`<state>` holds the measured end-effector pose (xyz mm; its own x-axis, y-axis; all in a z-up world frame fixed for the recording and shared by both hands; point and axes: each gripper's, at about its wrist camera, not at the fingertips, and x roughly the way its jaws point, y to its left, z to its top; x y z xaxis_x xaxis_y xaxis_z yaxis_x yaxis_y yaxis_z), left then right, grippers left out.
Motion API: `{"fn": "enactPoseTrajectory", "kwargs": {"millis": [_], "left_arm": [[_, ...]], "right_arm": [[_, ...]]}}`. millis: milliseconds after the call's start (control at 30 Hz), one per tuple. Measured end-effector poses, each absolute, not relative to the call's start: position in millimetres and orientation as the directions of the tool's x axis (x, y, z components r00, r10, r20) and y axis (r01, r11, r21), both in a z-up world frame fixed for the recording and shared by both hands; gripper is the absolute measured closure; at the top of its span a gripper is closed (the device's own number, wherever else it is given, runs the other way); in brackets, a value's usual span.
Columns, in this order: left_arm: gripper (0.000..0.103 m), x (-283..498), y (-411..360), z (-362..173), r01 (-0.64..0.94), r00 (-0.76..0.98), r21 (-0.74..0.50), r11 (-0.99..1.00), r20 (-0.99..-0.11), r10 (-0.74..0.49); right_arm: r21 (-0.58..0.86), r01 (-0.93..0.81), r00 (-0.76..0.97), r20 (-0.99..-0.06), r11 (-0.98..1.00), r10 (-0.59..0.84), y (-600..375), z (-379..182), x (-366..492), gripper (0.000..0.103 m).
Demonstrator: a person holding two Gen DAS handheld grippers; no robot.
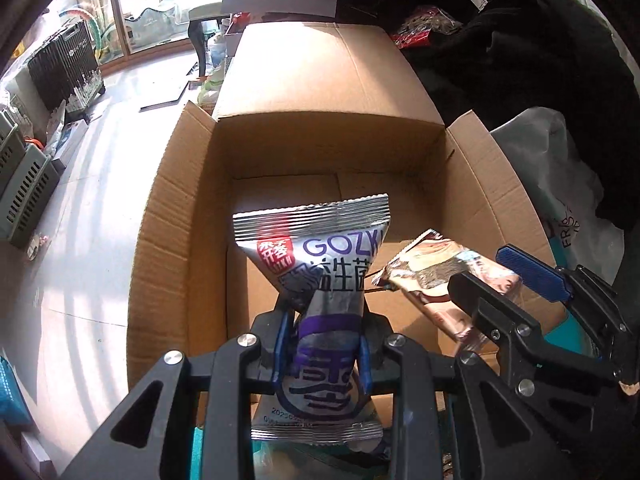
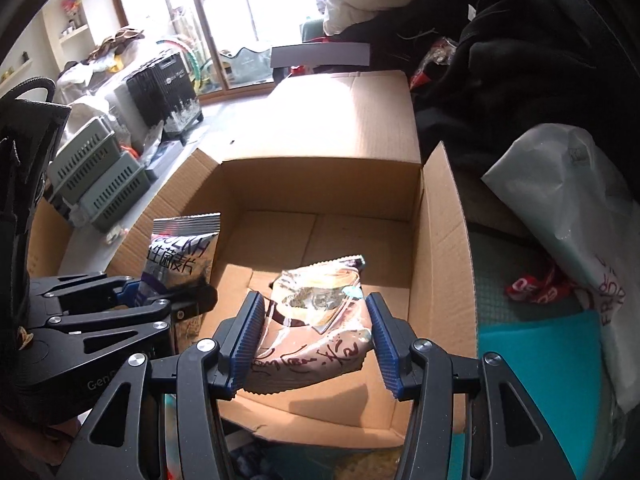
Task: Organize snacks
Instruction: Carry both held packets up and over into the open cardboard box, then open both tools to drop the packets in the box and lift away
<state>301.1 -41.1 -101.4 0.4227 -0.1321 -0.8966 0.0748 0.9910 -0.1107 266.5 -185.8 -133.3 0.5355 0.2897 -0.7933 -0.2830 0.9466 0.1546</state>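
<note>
The left gripper [image 1: 324, 354] clenches a silver-purple snack packet [image 1: 320, 280]; at its 3 o'clock, the right gripper [image 2: 316, 336] grasps a brown packet [image 2: 316, 320], both over the open cardboard box [image 2: 440, 248].

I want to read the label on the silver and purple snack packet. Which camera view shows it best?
The left wrist view: the silver and purple packet faces the camera, upright between the left gripper's fingers over the cardboard box, its lettering largely readable. The right wrist view shows it only at the left, partly hidden behind that gripper, its print angled.
</note>
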Motion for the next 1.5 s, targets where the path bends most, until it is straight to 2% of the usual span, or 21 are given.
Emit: {"fn": "enactPoseTrajectory", "kwargs": {"millis": [200,300,533,567,633,667,700,1067,1500], "left_arm": [[0.075,298,-44,-106,0.094,0.413,-0.065,0.993,-0.905,-0.098],[0.074,296,-44,-102,0.075,0.416,-0.017,0.997,-0.908,-0.046],[0.072,296,-48,-89,0.041,0.399,0.015,0.999,-0.917,-0.003],[0.068,294,-48,-86,0.041,0.402,0.014,0.999,-0.916,-0.003],[0.053,293,-51,-79,0.049,0.411,0.008,0.999,-0.911,-0.013],[0.037,292,-53,-76,0.051,0.419,0.008,0.999,-0.908,-0.014],[0.029,292,-55,-72,0.044,0.433,0.019,0.999,-0.901,-0.002],[0.029,272,-54,-14,0.043,0.525,-0.013,0.999,-0.850,-0.033],[0.029,208,-34,68,0.023,0.638,-0.042,0.999,-0.769,-0.047]], "right_arm": [[0.113,-0.256,0.521,-0.820,0.960,0.235,-184,-140,270,0.052],[0.115,-0.242,0.508,-0.831,0.963,0.227,-188,-141,265,0.044],[0.114,-0.225,0.521,-0.825,0.968,0.218,-199,-125,250,0.038],[0.112,-0.224,0.526,-0.822,0.968,0.217,-200,-121,248,0.036],[0.103,-0.224,0.537,-0.817,0.969,0.211,-202,-113,244,0.035],[0.099,-0.224,0.542,-0.814,0.970,0.208,-203,-109,242,0.035],[0.096,-0.224,0.547,-0.811,0.970,0.206,-204,-104,240,0.035],[0.073,-0.226,0.625,-0.754,0.971,0.202,-214,-46,221,0.033],[0.059,-0.244,0.722,-0.655,0.968,0.222,-210,31,165,0.029]]}}
